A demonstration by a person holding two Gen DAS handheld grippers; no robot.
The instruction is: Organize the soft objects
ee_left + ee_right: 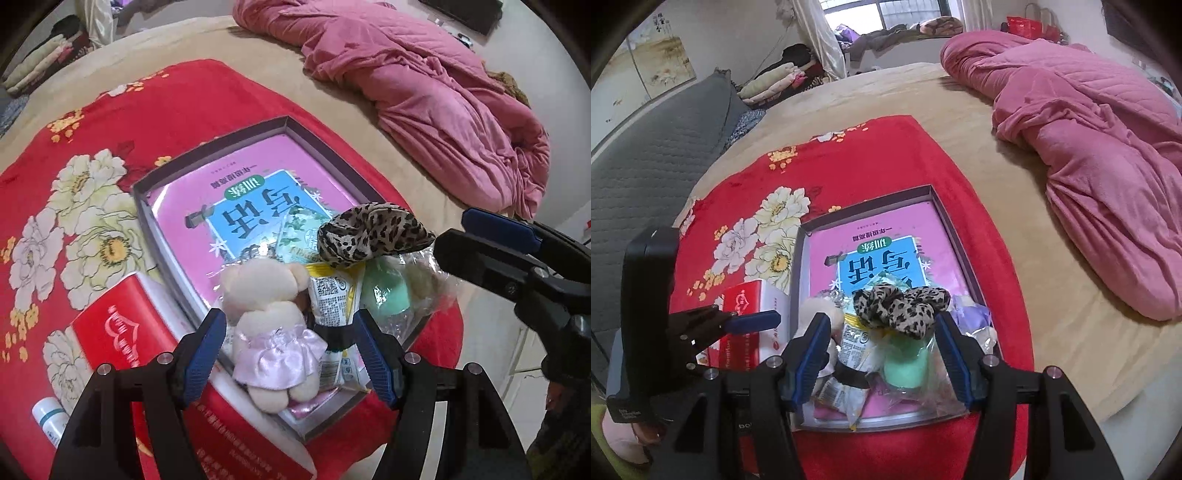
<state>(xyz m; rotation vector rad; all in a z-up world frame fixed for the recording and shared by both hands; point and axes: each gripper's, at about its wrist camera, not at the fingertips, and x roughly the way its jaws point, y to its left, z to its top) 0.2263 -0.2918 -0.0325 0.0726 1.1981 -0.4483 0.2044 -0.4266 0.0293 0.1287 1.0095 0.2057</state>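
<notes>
Both grippers hang open, holding nothing — the left gripper (291,354) over the plush bear (271,332), the right gripper (882,354) over the leopard scrunchie (901,308) — in the tray (207,158).

You see a box (325,151) lying on a blanket (155,107) on the bed (1015,206). In the box, a teddy (269,317) lies left of a snack packet (330,299), with a scrunchie (373,232) behind them

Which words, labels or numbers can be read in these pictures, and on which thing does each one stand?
"训练": upside down, green oval on the pink book in the tray.
Large characters on the book's blue panel: partly covered, not sure.
Small line at the book's far edge: too small.
Red box: white logo and side print, too blurred.
Yellow snack packet: a printed square code, its text too small.
</notes>
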